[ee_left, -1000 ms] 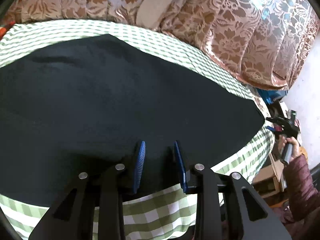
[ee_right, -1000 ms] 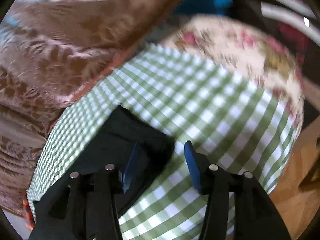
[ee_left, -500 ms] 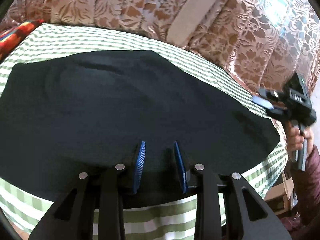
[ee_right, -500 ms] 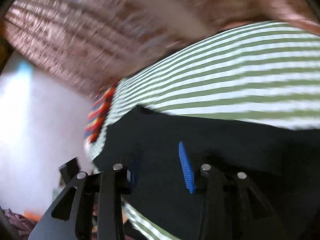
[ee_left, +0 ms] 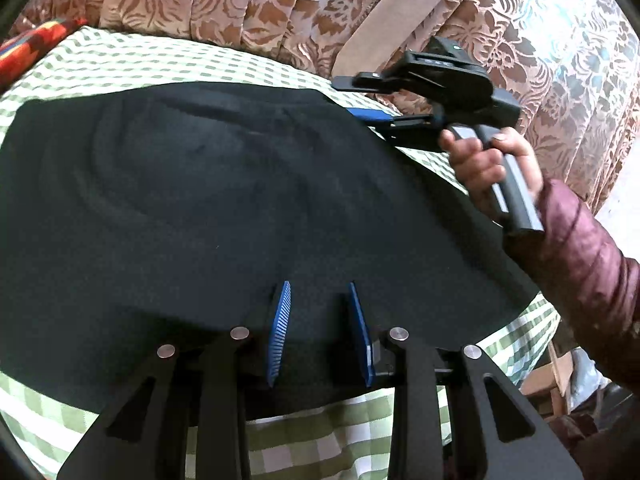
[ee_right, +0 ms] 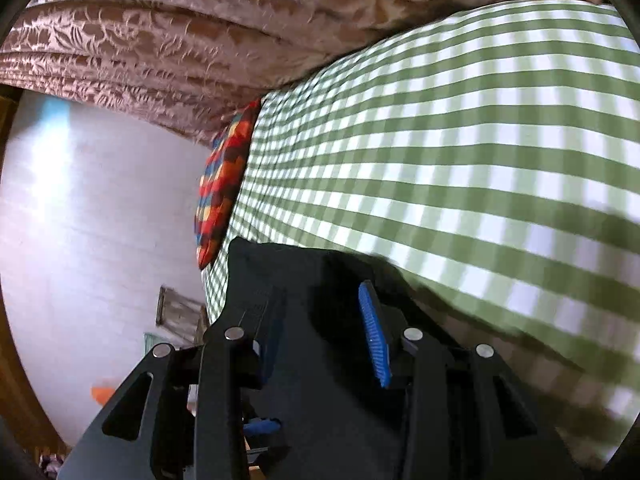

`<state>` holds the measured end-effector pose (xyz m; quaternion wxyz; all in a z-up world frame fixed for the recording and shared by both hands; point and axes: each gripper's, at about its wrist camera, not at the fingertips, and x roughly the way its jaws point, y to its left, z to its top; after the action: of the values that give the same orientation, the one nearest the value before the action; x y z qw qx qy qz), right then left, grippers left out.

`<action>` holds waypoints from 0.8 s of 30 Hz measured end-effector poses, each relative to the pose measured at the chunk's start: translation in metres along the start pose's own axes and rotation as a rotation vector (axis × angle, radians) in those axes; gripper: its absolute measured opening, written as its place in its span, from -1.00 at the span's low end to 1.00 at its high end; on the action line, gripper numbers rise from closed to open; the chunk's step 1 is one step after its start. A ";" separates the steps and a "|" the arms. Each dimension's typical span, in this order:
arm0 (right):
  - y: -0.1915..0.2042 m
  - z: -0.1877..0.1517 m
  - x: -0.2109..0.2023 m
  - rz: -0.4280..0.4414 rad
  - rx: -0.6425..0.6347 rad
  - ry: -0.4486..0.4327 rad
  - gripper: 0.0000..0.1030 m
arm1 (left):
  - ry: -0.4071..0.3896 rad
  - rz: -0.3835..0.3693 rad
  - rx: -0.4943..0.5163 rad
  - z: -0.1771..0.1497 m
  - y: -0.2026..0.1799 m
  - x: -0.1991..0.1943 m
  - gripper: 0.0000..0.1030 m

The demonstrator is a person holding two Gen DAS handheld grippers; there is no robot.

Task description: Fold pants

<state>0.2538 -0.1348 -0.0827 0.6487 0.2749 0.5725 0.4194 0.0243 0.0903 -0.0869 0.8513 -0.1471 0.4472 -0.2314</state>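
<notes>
Two grippers, one pair of black pants [ee_left: 224,200] spread on our green-checked bed [ee_left: 312,440]. Left gripper [ee_left: 318,332] at the bed's near edge: we see dark cloth between its partly parted pads; whether they pinch it we cannot tell. Pants' long axis runs side to side along that edge. Right gripper [ee_right: 320,332], jaws lately narrowing, holds black fabric at the far edge, toward the curtain [ee_left: 240,4].
</notes>
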 end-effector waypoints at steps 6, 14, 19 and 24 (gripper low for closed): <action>0.004 0.012 0.029 0.005 -0.039 0.079 0.08 | 0.006 -0.011 -0.004 0.001 0.001 0.001 -0.44; 0.017 0.024 0.014 -0.075 -0.126 -0.074 -0.93 | 0.005 -0.014 -0.036 0.001 0.009 0.004 -0.44; -0.012 0.020 0.047 -0.195 -0.080 -0.021 -0.93 | 0.013 0.002 -0.046 0.001 0.009 0.007 -0.44; 0.000 0.010 0.010 -0.167 -0.066 -0.114 -0.27 | 0.000 0.004 -0.049 0.007 0.008 0.001 -0.44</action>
<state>0.2637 -0.1246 -0.0856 0.7216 0.2283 0.5413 0.3662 0.0319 0.0967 -0.0871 0.8480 -0.1669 0.4530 -0.2185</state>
